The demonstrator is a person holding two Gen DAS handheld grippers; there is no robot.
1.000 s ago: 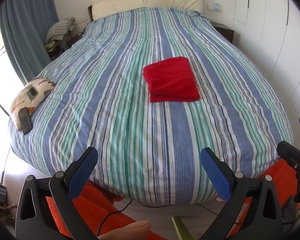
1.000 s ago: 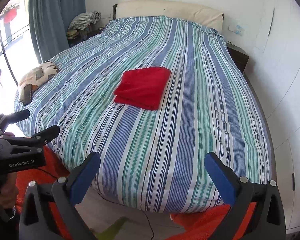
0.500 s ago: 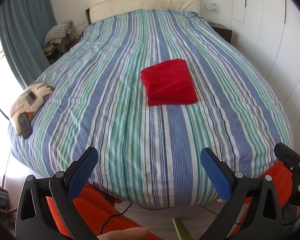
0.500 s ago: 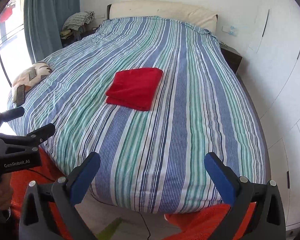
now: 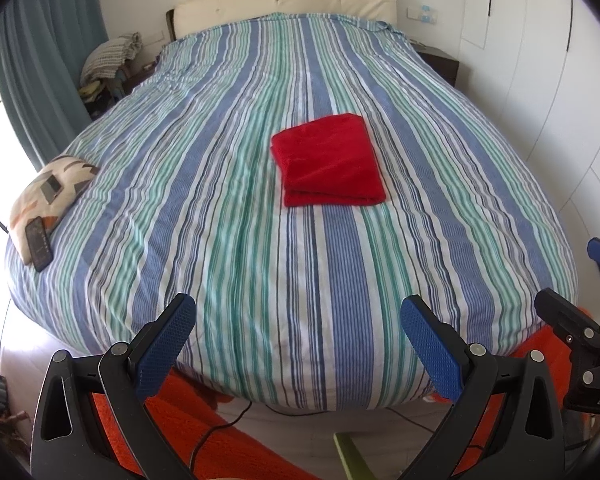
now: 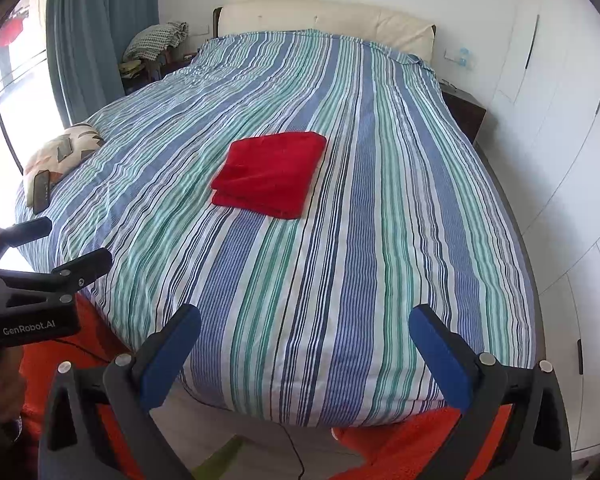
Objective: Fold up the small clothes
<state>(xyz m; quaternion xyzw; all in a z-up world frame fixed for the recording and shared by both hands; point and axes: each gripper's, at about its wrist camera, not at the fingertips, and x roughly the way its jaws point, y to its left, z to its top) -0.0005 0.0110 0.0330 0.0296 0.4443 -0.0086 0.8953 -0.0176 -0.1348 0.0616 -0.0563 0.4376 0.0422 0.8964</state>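
Note:
A red cloth (image 5: 329, 160) lies folded into a flat rectangle in the middle of the striped bed (image 5: 220, 216); it also shows in the right wrist view (image 6: 270, 173). My left gripper (image 5: 298, 346) is open and empty, held back beyond the foot of the bed, far from the cloth. My right gripper (image 6: 304, 354) is open and empty too, also off the foot of the bed. The left gripper shows at the left edge of the right wrist view (image 6: 40, 280).
A patterned cushion (image 5: 50, 192) with a phone (image 5: 39, 244) on it sits at the bed's left edge. An orange rug (image 6: 412, 444) lies on the floor below the grippers. White wardrobe doors (image 6: 572, 152) stand along the right. A nightstand (image 6: 462, 114) stands beside the headboard.
Both views have shifted slightly; the cloth sits a little lower in each frame. The cloth has not moved and both grippers stay open.

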